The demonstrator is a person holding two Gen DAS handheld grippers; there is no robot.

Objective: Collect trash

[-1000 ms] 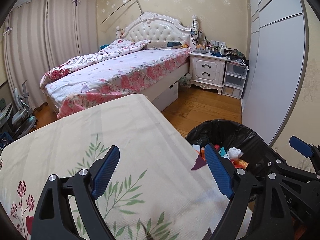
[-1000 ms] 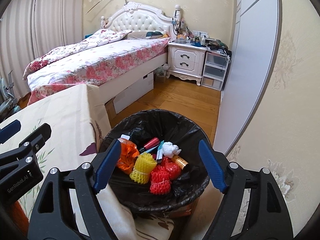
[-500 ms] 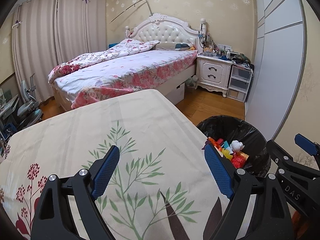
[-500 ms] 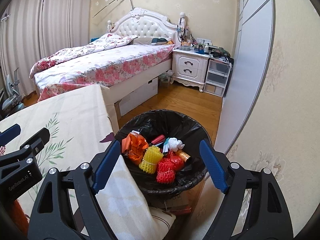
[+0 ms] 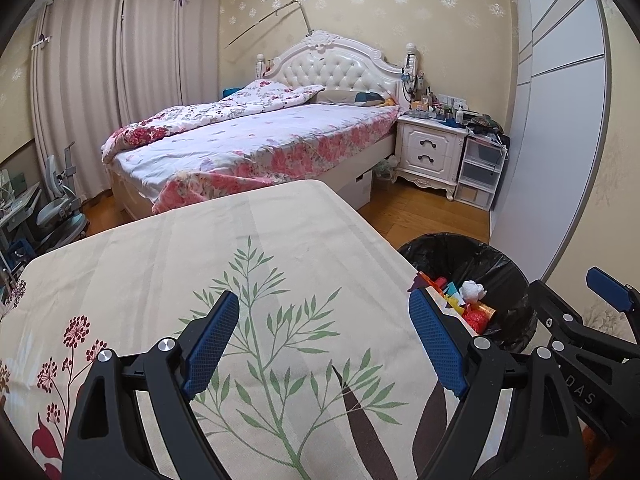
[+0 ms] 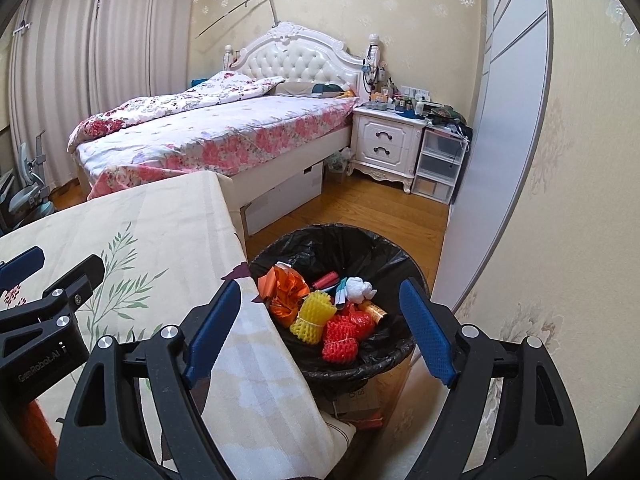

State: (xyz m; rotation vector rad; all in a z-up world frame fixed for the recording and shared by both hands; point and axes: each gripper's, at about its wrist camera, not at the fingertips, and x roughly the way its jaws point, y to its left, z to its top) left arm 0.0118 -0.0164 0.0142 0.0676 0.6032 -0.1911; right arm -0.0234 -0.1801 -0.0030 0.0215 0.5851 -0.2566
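Left gripper [image 5: 324, 344] jaws apart, empty, over floral tablecloth [image 5: 240, 264]. Right gripper [image 6: 320, 332] jaws apart, empty, above table edge and bin [image 6: 320, 240]. Trash [image 6: 316, 312] inside black-lined bin, just beside table: foam nets, orange wrapper, white wad.

A round trash bin [image 6: 280, 256], lined with a black bag, is standing upright on the floor just beside the right edge of the counter [image 6: 168, 220]. Inside it, trash is lying in a loose heap: a crumpled orange wrapper [image 6: 286, 290], a yellow foam net [image 6: 314, 314], two red foam nets [image 6: 344, 336], a white paper wad [image 6: 360, 289], a red tube [image 6: 325, 280] and a gold-coloured cylinder [image 6: 376, 311]. The bag's rim is folding outward over the bin's edge.
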